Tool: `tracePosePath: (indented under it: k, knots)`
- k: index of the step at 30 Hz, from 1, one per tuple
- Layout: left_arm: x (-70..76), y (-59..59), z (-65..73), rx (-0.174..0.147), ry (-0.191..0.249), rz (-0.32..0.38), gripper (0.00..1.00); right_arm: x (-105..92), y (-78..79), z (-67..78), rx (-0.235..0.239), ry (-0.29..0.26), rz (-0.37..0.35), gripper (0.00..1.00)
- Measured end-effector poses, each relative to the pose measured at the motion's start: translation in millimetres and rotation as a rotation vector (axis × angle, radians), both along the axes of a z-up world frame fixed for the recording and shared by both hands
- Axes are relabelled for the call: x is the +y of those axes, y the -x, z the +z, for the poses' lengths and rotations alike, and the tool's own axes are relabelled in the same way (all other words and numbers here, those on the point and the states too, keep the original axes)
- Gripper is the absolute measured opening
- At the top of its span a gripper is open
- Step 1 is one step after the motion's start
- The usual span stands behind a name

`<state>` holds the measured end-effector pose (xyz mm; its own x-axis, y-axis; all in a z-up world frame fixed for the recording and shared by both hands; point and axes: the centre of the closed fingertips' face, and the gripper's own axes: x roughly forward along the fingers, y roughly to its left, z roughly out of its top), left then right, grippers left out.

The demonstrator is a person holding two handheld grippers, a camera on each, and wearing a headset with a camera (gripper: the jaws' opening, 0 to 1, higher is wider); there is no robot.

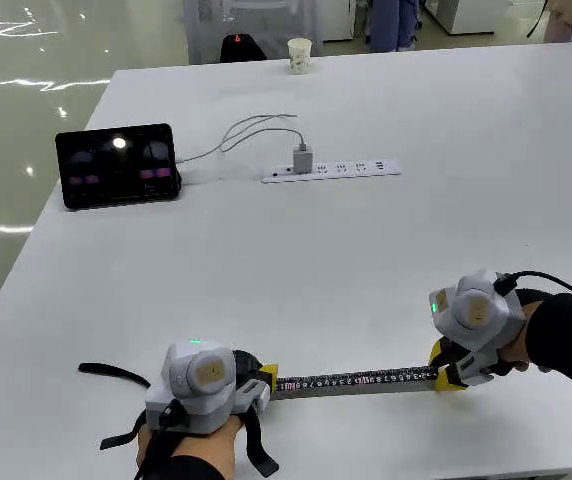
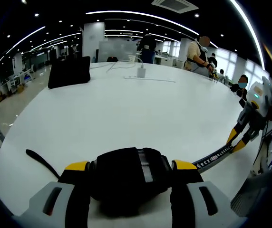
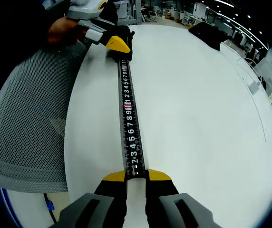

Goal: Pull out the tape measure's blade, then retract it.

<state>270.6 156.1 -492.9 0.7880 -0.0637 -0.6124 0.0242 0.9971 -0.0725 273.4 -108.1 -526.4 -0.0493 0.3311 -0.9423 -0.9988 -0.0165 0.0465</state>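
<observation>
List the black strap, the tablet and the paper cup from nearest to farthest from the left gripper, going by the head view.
1. black strap, beside the left gripper.
2. tablet, mid-table, left.
3. paper cup, far edge.

The counter (image 1: 366, 250) is carrying one tape measure (image 1: 356, 380), one tablet (image 1: 118, 165), one power strip (image 1: 336, 170) and one paper cup (image 1: 299, 54). A person is holding two: left hand-held gripper (image 1: 264, 380), right hand-held gripper (image 1: 446, 376).

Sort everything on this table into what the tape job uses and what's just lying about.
Job: tape measure case, clamped in the left gripper; blade, pulled out, its end pinched by the right gripper.
Lying about: tablet, power strip with charger and cable, paper cup.
</observation>
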Motion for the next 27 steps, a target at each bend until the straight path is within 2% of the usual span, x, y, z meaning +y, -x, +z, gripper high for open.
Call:
tracePosePath:
  k: [2, 10, 21, 27]
  knots:
    - [0.0, -0.1, -0.4, 0.001, 0.001, 0.0, 0.64, 0.7, 0.0, 0.0, 0.001, 0.007, -0.017, 0.11]
    - [0.0, -0.5, -0.7, 0.001, 0.0, -0.003, 0.64, 2.2, 0.7, 0.7, -0.004, 0.002, -0.001, 0.11]
    - [-0.8, -0.7, -1.0, 0.001, -0.001, -0.006, 0.64, 5.9, 2.0, 1.1, -0.024, -0.019, 0.069, 0.11]
    - [-0.8, -0.9, -1.7, 0.002, -0.002, -0.009, 0.64, 8.6, 1.7, 0.9, -0.024, -0.018, 0.061, 0.11]
